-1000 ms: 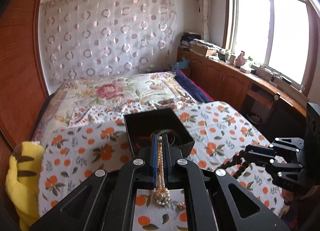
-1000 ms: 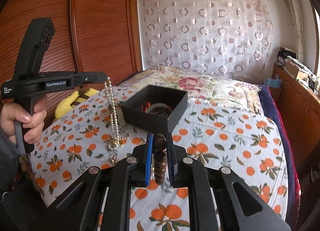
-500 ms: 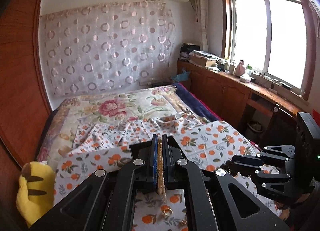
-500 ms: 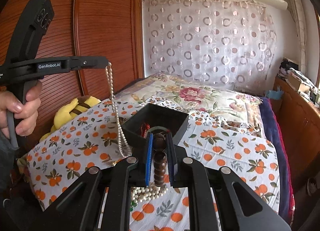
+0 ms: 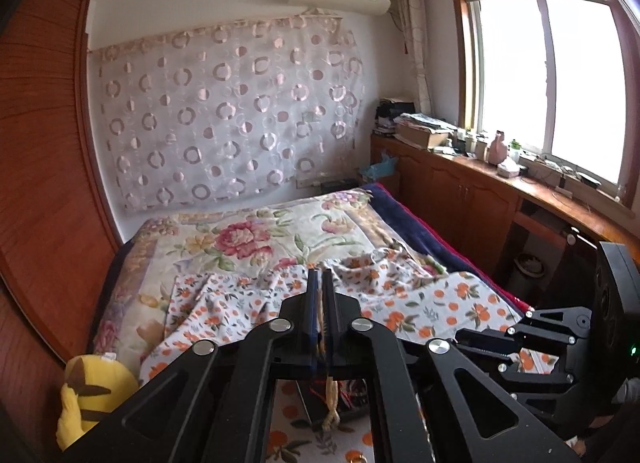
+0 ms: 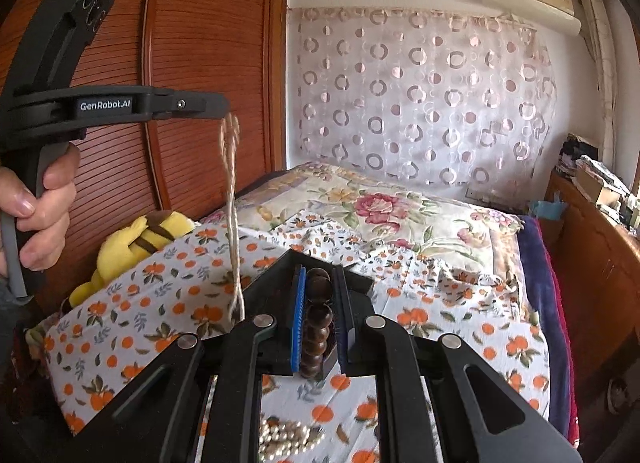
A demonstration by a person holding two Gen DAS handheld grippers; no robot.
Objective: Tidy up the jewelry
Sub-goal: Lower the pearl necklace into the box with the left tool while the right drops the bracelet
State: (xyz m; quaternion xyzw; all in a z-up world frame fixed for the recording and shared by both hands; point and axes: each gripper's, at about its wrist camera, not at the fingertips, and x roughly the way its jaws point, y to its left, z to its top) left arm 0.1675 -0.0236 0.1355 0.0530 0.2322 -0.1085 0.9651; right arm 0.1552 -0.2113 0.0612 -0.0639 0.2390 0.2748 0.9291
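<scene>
My left gripper [image 5: 320, 283] is shut on a pearl necklace [image 5: 330, 403] that hangs down through its fingers. In the right wrist view the left gripper [image 6: 222, 107] is raised high at the left and the necklace [image 6: 232, 199] dangles from it, blurred. My right gripper [image 6: 319, 275] is shut on a dark wooden bead bracelet [image 6: 316, 323]. The black jewelry box [image 5: 344, 399] shows only partly below the left gripper; in the right wrist view it is hidden behind the fingers. A pile of pearls [image 6: 288, 439] lies on the orange-print cloth [image 6: 460, 323].
The cloth covers a bed [image 5: 248, 231] with a floral quilt. A yellow plush toy [image 6: 136, 239] lies at the bed's left edge by the wooden wardrobe [image 6: 192, 103]. Wooden cabinets [image 5: 460, 199] with clutter run under the window at the right.
Both grippers have risen and tilted up. The left one has lifted the pearl necklace higher, so the box has dropped out of sight below the fingers. Both stay shut.
</scene>
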